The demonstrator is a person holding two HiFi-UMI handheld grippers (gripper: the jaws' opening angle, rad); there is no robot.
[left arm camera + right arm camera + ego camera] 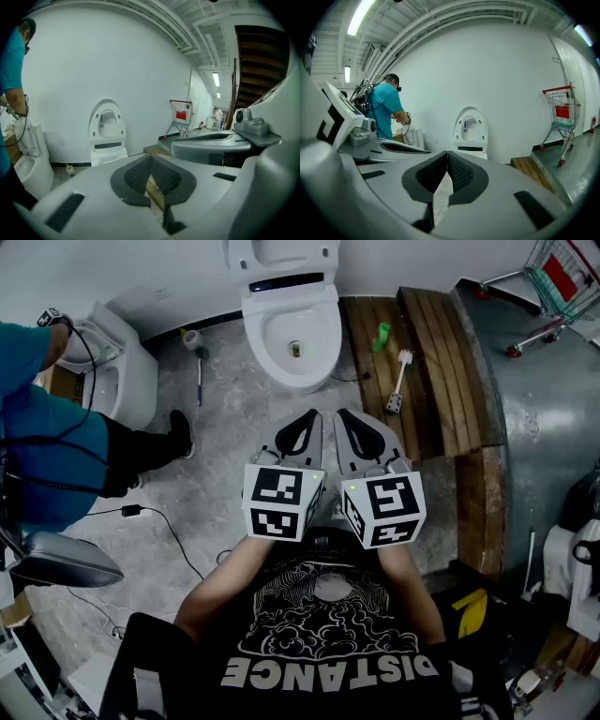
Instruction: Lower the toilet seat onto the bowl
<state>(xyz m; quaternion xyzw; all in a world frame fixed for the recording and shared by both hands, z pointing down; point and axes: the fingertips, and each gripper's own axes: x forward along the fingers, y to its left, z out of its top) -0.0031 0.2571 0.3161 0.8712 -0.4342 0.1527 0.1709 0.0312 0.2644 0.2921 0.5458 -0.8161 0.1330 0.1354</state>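
Note:
A white toilet stands against the far wall, its bowl (291, 343) open and its seat and lid (281, 254) raised upright against the wall. The upright seat (107, 124) also shows in the left gripper view, and the same seat (470, 129) in the right gripper view. My left gripper (307, 420) and right gripper (349, 420) hover side by side over the floor, well short of the bowl. Both are shut with nothing between their pads. The left gripper (150, 160) and right gripper (447, 157) point toward the toilet from a distance.
A person in a teal shirt (37, 427) works at a second toilet (117, 376) on the left. A brush (197, 352) lies left of the bowl. A wooden platform (427, 362) carries a green bottle (382, 336) and a toilet brush (398, 381). A shopping cart (553, 287) stands far right; cables (169, 531) cross the floor.

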